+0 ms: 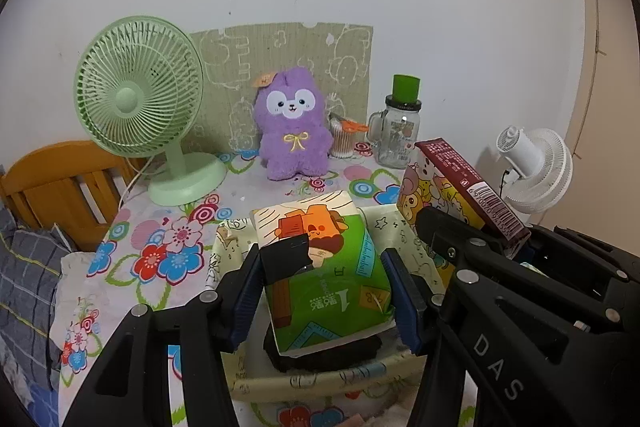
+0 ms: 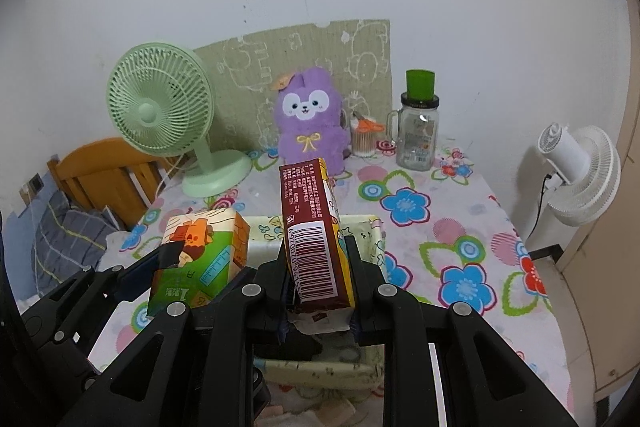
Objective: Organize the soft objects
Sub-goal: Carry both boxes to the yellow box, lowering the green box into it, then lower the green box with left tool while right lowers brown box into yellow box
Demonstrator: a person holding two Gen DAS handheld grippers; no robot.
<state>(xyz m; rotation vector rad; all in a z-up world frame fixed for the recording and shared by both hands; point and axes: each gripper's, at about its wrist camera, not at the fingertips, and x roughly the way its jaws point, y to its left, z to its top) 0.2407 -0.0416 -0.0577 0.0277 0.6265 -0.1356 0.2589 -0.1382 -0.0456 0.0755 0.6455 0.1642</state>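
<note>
My left gripper [image 1: 326, 279] is shut on a green tissue pack [image 1: 332, 267] with an orange cartoon print and holds it over a pale fabric storage box [image 1: 320, 379]. The pack also shows in the right wrist view [image 2: 200, 259]. My right gripper [image 2: 318, 267] is shut on a maroon tissue pack [image 2: 316, 239] with a barcode, upright over the same box [image 2: 372, 227]; it shows in the left wrist view [image 1: 468, 183] too. A purple plush toy [image 1: 294, 129] sits at the back of the table.
A green desk fan [image 1: 140, 107] stands back left. A glass jar with green lid [image 1: 398, 131] and a cotton swab cup [image 1: 344, 139] stand back right. A white fan [image 2: 576, 175] is off the right edge. A wooden bed frame [image 1: 60, 183] lies left.
</note>
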